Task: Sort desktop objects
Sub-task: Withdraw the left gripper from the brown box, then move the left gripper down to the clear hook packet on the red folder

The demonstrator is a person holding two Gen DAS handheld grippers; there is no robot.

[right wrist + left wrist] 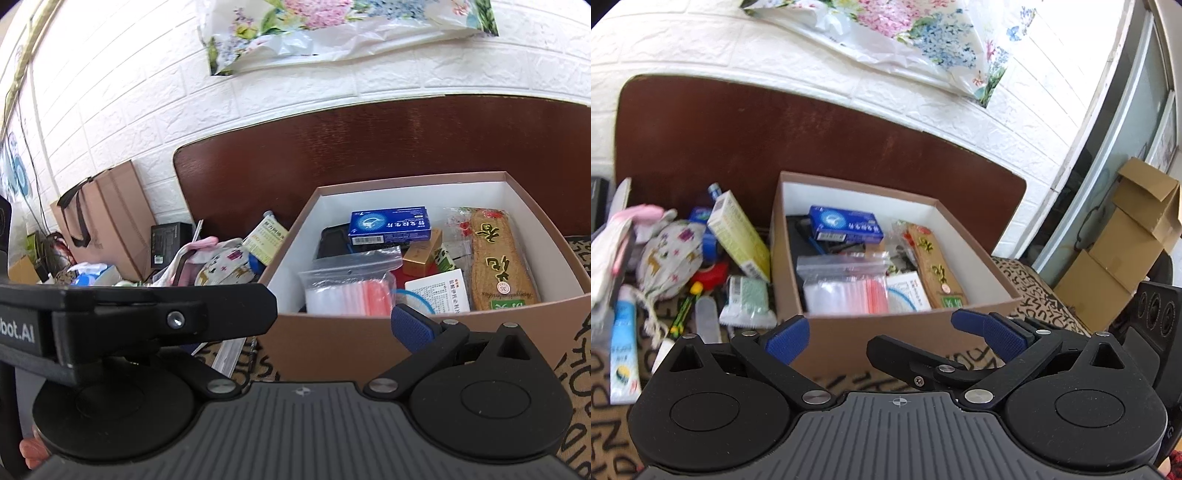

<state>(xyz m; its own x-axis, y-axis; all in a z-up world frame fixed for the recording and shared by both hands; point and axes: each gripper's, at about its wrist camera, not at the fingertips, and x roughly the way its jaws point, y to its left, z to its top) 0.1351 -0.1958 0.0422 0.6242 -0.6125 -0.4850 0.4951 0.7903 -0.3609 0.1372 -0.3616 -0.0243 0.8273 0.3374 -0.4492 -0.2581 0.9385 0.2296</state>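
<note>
Currently both jaws stand apart and empty; the soft drawstring pouch (670, 258), left of the left gripper (881, 330), looks best pinched at its gathered neck.

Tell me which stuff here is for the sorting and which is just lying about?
For the sorting: brown box, blue carton, zip bags, drawstring pouch, tube, left claw.

Just lying about: floral bag, cardboard boxes, paper bag.
</note>
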